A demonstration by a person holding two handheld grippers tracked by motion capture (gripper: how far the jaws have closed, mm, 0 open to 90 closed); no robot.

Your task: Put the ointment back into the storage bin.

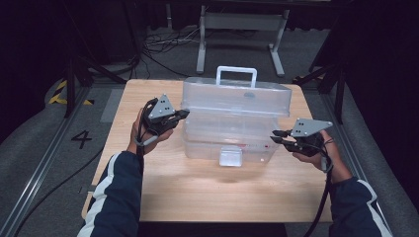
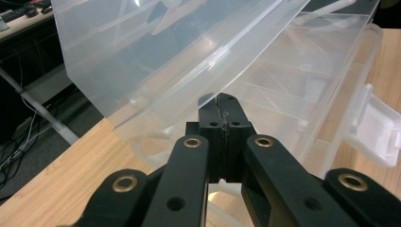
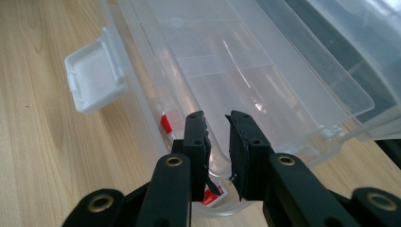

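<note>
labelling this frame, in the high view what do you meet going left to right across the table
left gripper → clear plastic box → right gripper

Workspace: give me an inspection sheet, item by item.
Surface: light wooden table, bare around the box.
Job's things: clear plastic box, lid raised, white handle on top, front latch hanging loose.
Clutter: nothing seen.
Grippers: left gripper shut, its tips at the lid's edge; right gripper closed on the box's end rim.
Cables: one trails from each gripper; more lie on the floor beyond the table.
Surroundings: grey floor, metal frame legs, a painted 4.
</note>
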